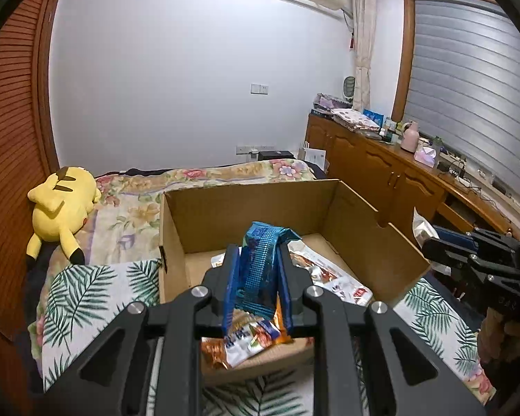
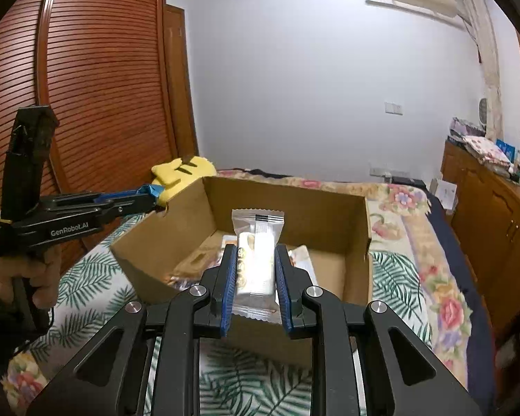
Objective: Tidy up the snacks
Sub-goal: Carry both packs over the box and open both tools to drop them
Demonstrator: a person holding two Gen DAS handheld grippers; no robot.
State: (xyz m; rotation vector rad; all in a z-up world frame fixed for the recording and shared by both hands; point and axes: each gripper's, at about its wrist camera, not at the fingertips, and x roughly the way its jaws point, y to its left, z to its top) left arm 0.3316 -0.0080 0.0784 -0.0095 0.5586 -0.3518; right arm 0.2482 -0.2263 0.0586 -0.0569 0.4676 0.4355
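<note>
Over the cardboard box (image 1: 256, 201) on the bed (image 1: 86, 284), the left tool (image 1: 256, 263) clamps a blue packet (image 1: 260, 260); the right tool (image 2: 254, 263) clamps a clear wrapped snack (image 2: 256, 253).

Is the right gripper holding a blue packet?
No, the right gripper is shut on a white packet; the blue packet is in the left gripper.

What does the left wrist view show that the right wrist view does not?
Only the left wrist view: the left tongs clamping a shiny blue foil snack packet, plus orange-and-white wrappers below. Only the right wrist view: the right tongs clamping a clear-wrapped white snack bar. Both: the open brown cardboard box, yellow plush toy and leaf-print cloth.
</note>
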